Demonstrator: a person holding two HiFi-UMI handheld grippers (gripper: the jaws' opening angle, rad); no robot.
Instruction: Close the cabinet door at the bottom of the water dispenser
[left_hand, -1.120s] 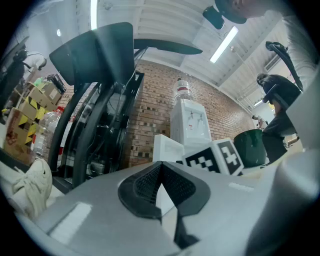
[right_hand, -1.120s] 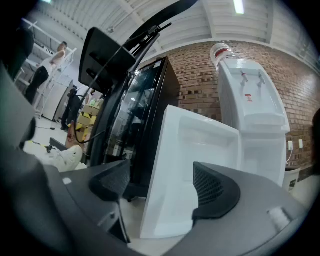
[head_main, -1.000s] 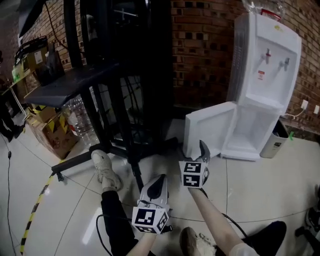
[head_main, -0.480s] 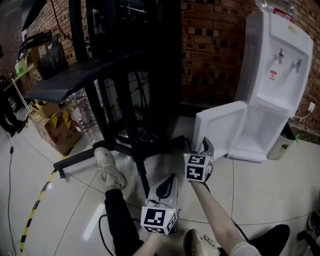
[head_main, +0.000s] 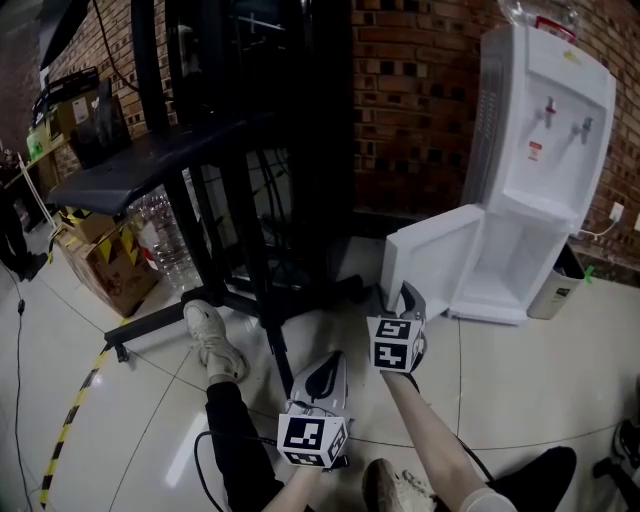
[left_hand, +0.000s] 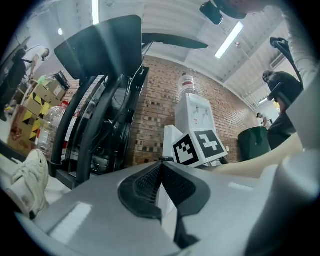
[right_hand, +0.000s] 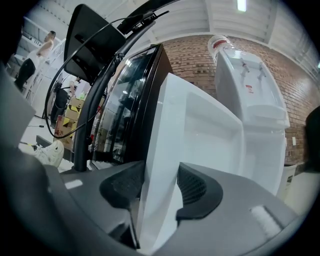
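1. Nearest the person, the left claw (head_main: 328, 368) hangs low over the glossy pale tiled floor (head_main: 520, 380). Its jaws are pressed together with nothing between them, and it takes no part in the work for now.
2. A little farther forward, the right claw (head_main: 409, 297) points roughly level at the free edge of the white plastic cabinet door (head_main: 432, 262). Its jaws have just been closing. The right gripper view shows the door's edge between them with a ribbed pad against each face, so it reads as clamped on the door.
3. The door stands swung wide open. It meets the base of the tall white water dispenser (head_main: 545, 120) at the left side of the open cabinet compartment (head_main: 510, 262). Its moulded inner face is turned toward that opening.
4. To the left of the door stands a black metal stand (head_main: 250, 160), and a red brick wall (head_main: 410, 100) closes the scene behind both.
5. The step in hand looks like securing a hold on the door's free edge. The closing itself seems not yet begun, since the door is still far from the opening.
6. The next move calls for carrying the right claw in an arc about the hinge, toward the dispenser. The wrist should turn with the door so the pads do not twist against it. The claw must let go before the edge reaches the frame, and a flat push should then seat the door flush.
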